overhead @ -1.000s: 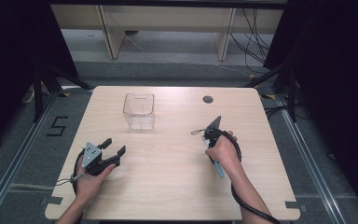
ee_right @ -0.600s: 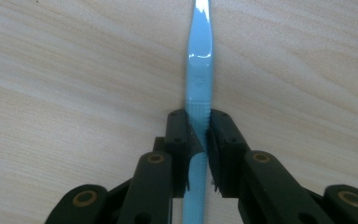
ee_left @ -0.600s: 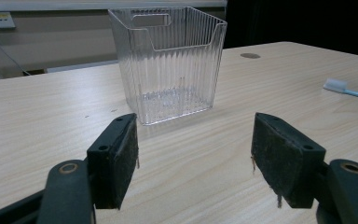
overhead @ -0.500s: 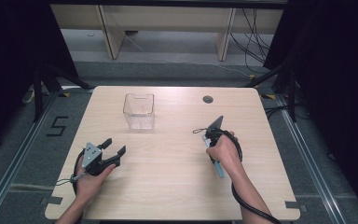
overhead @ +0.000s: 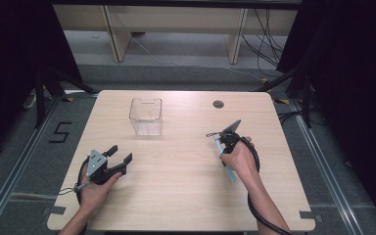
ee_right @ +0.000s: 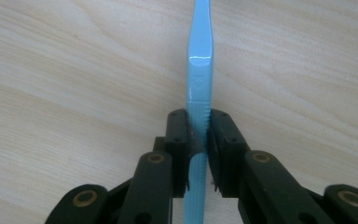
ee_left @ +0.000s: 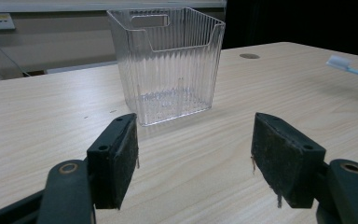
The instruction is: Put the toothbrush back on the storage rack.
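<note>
Little is changing since a second ago: both hands are sitting where they were, and the right gripper (overhead: 227, 133) has been pressing its jaws the last bit shut on the blue toothbrush (ee_right: 199, 84). Those jaws are now pinching the handle at its ribbed grip, with the flat blue end running on past the pads toward twelve o'clock in the right gripper view. From above, the toothbrush (overhead: 226, 164) is lying slanted at the hand, one end reaching back toward five o'clock along the wrist.

At about seven o'clock on the table (overhead: 186, 205), the left gripper (overhead: 118, 155) is resting with its jaws spread wide and nothing between them, facing the clear ribbed bin (ee_left: 167, 60).

That bin (overhead: 146, 115) is standing upright near eleven o'clock, well apart from the brush. Lifting should go best if the pinch is kept square on the ribbed part so the handle is not swivelling, then carried over the open top before lowering.
</note>
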`<state>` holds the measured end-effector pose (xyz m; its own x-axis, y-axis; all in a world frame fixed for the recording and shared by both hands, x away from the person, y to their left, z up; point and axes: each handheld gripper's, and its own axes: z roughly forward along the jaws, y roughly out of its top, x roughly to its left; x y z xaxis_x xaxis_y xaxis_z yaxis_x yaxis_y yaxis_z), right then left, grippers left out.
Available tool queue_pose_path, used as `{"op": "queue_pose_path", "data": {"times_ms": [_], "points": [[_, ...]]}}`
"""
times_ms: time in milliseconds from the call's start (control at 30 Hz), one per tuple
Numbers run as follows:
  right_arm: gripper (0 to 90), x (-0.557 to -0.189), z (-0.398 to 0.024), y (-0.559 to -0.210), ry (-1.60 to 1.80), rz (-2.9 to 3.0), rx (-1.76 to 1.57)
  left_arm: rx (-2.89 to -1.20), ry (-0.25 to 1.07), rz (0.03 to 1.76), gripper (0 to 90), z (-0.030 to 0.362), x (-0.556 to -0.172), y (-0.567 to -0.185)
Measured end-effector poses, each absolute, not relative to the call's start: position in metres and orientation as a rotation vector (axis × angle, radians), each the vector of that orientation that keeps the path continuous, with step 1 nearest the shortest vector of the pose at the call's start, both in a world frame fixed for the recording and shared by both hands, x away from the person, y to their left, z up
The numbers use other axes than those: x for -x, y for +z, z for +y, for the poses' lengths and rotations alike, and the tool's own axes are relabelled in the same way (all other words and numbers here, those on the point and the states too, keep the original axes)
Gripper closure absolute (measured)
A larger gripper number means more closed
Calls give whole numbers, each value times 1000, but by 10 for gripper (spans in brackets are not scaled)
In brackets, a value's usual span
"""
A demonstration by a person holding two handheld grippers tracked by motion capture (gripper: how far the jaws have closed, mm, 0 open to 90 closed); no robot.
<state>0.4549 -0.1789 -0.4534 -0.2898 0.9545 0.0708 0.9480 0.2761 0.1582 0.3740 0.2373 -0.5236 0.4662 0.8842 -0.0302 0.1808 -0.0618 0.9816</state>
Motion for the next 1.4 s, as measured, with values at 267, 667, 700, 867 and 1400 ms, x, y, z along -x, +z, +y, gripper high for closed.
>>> {"op": "queue_pose_path", "data": {"times_ms": [267,667,700,867,1400], "points": [[790,-443,-180,-447,433,2450,-1751,-1554,755,962,313,237,-374,-524],[790,-432,-181,-445,664,2409,-1703,-1557,756,958,313,236,-374,-523],[790,-432,-184,-448,730,2428,-1627,-1556,755,959,313,236,-374,-524],[790,-428,-187,-453,831,2400,-1545,-1555,754,960,314,236,-374,-524],[790,-412,-189,-463,1061,2296,-1385,-1554,751,961,314,234,-374,-524]]}}
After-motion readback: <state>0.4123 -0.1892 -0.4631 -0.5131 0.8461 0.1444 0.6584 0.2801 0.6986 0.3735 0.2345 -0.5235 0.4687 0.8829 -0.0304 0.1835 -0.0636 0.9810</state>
